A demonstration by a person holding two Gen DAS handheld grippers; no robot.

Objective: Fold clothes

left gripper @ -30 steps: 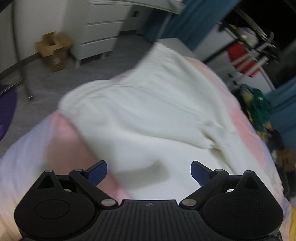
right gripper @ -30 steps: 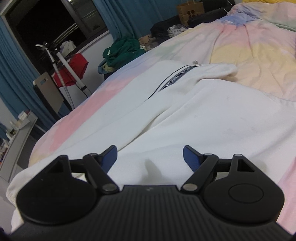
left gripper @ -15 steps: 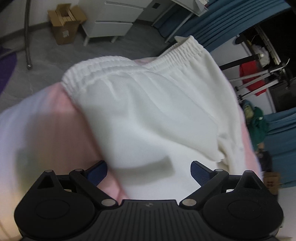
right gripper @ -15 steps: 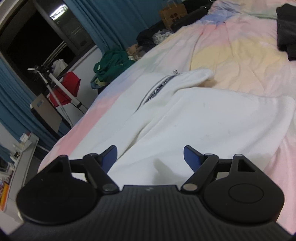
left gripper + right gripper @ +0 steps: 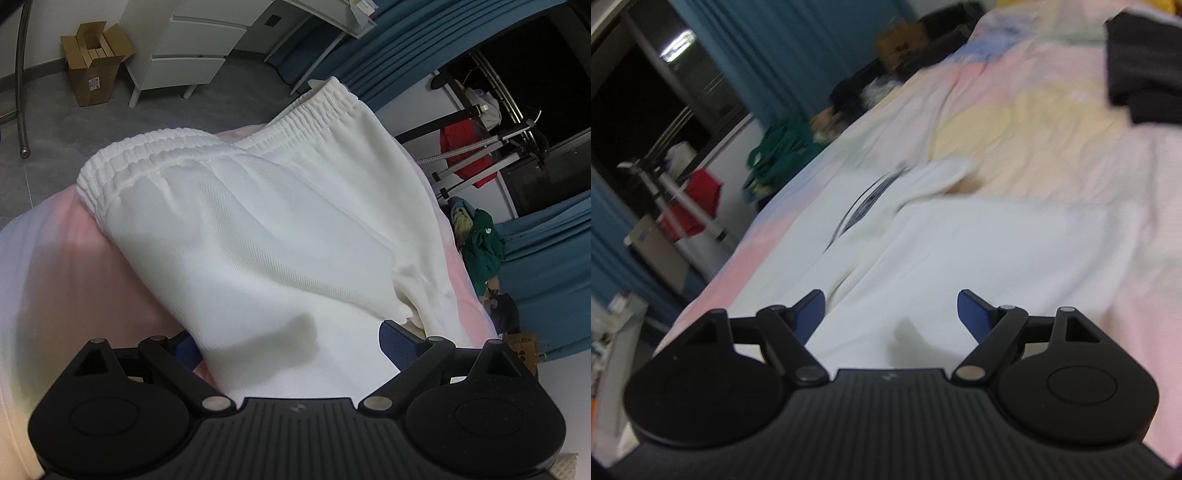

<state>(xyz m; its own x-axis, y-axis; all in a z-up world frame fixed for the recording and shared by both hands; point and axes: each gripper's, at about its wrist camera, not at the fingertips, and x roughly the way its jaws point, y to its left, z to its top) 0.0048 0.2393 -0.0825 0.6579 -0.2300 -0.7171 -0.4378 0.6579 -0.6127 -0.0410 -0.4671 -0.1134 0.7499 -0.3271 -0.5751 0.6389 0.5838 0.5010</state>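
Note:
White sweatpants point(image 5: 266, 229) lie on a pastel pink and yellow bedspread point(image 5: 70, 280), with the elastic waistband point(image 5: 207, 147) toward the bed's end. My left gripper point(image 5: 288, 341) is open, low over the cloth, its jaws on either side of the fabric; the cloth hides part of its left fingertip. In the blurred right wrist view the pants point(image 5: 979, 251) stretch along the bed, and one leg with a dark side stripe point(image 5: 864, 203) lies to the left. My right gripper point(image 5: 891, 314) is open just above the pants.
A cardboard box point(image 5: 94, 62) and a white drawer unit point(image 5: 184, 48) stand on the grey floor beyond the bed. A drying rack with a red garment point(image 5: 469, 151) and a green clothes pile point(image 5: 480, 243) stand by blue curtains. A dark garment point(image 5: 1145, 62) lies on the bed.
My left gripper has moved lower and closer to the pants, so the cloth now sits between its jaws. My right gripper has swung, tilting its view. Both stayed open.

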